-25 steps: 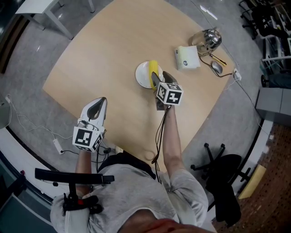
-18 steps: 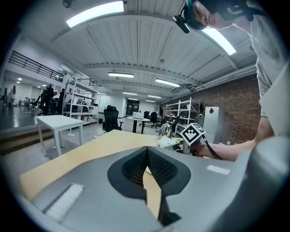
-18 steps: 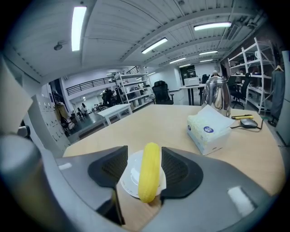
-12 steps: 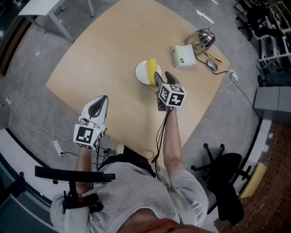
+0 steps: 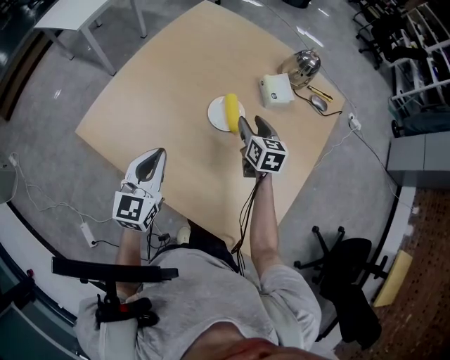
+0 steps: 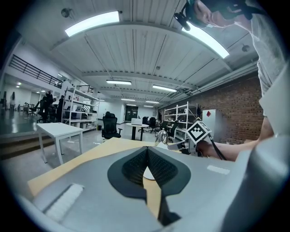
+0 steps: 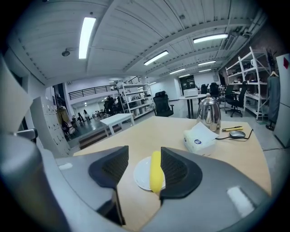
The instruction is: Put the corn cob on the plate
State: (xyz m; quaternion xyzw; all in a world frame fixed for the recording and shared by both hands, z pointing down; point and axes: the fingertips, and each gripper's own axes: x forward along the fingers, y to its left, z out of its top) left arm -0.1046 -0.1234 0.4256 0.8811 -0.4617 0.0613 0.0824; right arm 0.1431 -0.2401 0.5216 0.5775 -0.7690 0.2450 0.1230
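Note:
The yellow corn cob (image 5: pixel 231 112) lies across the white plate (image 5: pixel 216 112) in the middle of the wooden table (image 5: pixel 162 91). My right gripper (image 5: pixel 251 128) hovers just short of the plate on the near side; its jaws stand wide apart and are closing a little, with nothing between them. In the right gripper view the corn cob (image 7: pixel 155 171) and plate (image 7: pixel 141 176) lie ahead, beyond the right gripper (image 7: pixel 144 158). My left gripper (image 5: pixel 150 160) is shut and empty over the table's near left edge. In the left gripper view the left gripper (image 6: pixel 147 152) has its tips touching.
A tissue box (image 5: pixel 275 89), a steel kettle (image 5: pixel 302 65), a mouse (image 5: pixel 318 103) and a pen (image 5: pixel 320 91) sit at the table's far right corner. A black office chair (image 5: pixel 348 267) stands on the floor to the right. A white table (image 5: pixel 70 14) is at the far left.
My right gripper has drawn back from the plate and lifted, leaving the corn cob lying on it. The left gripper has barely shifted.

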